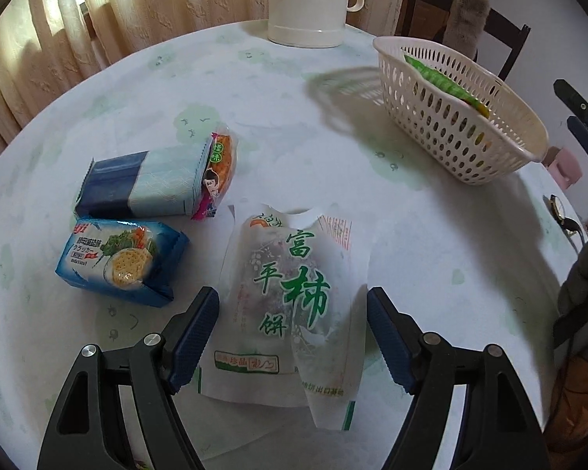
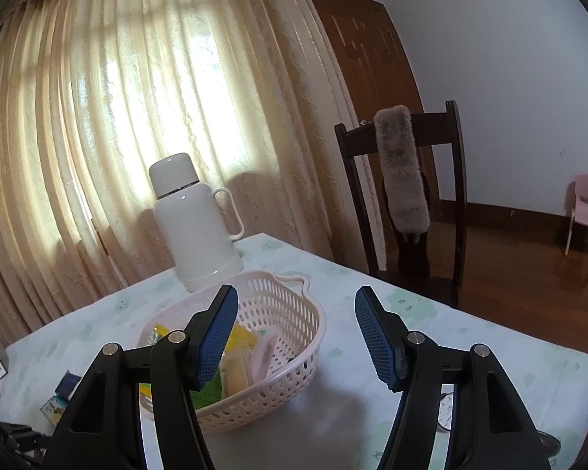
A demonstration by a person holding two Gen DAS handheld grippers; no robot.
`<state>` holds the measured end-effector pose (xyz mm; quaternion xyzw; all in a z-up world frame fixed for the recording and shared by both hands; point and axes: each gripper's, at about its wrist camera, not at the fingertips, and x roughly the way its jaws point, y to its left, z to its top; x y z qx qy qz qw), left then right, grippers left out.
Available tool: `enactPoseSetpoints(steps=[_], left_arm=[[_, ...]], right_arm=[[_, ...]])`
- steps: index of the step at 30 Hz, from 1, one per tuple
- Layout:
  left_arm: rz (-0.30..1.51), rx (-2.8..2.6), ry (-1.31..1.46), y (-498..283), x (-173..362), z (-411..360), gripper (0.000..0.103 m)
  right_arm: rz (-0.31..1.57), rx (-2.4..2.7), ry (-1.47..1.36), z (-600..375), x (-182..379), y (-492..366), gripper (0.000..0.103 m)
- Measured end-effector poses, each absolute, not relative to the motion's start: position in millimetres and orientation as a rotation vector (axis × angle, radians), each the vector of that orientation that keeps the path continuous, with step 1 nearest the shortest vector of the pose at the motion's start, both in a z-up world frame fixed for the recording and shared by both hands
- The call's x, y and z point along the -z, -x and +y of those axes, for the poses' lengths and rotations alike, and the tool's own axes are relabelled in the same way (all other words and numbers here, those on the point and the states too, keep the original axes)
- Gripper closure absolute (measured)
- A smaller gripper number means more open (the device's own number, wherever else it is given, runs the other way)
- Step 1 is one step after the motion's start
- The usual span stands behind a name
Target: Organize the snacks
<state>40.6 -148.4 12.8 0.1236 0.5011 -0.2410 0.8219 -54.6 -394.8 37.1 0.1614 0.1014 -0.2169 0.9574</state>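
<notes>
My left gripper [image 1: 293,309] is open, its two fingers either side of a white persimmon-cake bag with green characters [image 1: 290,297] lying flat on the table. To its left lie a blue cracker pack [image 1: 121,260], a blue-and-pale box-shaped pack [image 1: 145,182] and an orange snack bag [image 1: 219,170] tucked behind it. The white perforated basket [image 1: 423,98] at the far right holds a green packet [image 1: 443,82]. My right gripper [image 2: 296,333] is open and empty, above the table just right of the basket [image 2: 294,337], which holds yellow and green packets [image 2: 235,368].
A white thermos jug [image 2: 194,223] stands at the table's far edge by the curtain. A dark wooden chair [image 2: 403,203] with a grey fur strip stands beyond the table. A watch [image 1: 564,215] lies near the right edge. A small pink chair [image 2: 586,211] stands by the wall.
</notes>
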Motion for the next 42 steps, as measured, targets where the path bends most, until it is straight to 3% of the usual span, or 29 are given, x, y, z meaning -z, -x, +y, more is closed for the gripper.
enactPoseSetpoints(steps=[2,4,6,9,19,26,34,36,38,42], left_arm=[[1.052,0.499,-0.266,-39.8,-11.4,-149.4,0.036],[1.034,0.485,-0.276,-38.5,-12.0,-150.7,0.048],[1.028,0.48,-0.264,-39.9,-15.1,-149.7,0.068],[1.015,0.48,-0.241,-39.1,-21.2,-149.0,0.071],[0.905,0.508,-0.203,-37.2,-71.7,-165.9,0.071],[0.819,0.592,-0.218,-41.1,-109.7,-216.0,0.071],[0.798,0.68,-0.226,-56.8,-117.2,-277.6,0.07],[0.797,0.693,-0.205,-62.6,-117.2,-288.5,0.064],[0.79,0.702,-0.184,-64.4,-118.5,-294.8,0.051],[0.752,0.688,-0.176,-61.4,-122.8,-290.4,0.044]], right_arm=[[0.206,0.438,-0.328,-395.2,-37.4,54.7,0.04],[0.205,0.439,-0.329,-395.2,-37.5,54.7,0.04],[0.203,0.44,-0.331,-395.1,-37.7,54.7,0.04],[0.195,0.44,-0.333,-393.9,-38.3,55.7,0.04],[0.163,0.441,-0.354,-394.5,-39.8,62.7,0.04],[0.139,0.47,-0.406,-403.0,-40.5,68.6,0.04],[0.135,0.496,-0.463,-412.4,-40.0,71.3,0.04],[0.129,0.5,-0.469,-413.9,-40.4,72.5,0.04],[0.12,0.504,-0.468,-413.6,-40.7,74.0,0.04],[0.111,0.505,-0.456,-410.0,-42.0,74.4,0.04]])
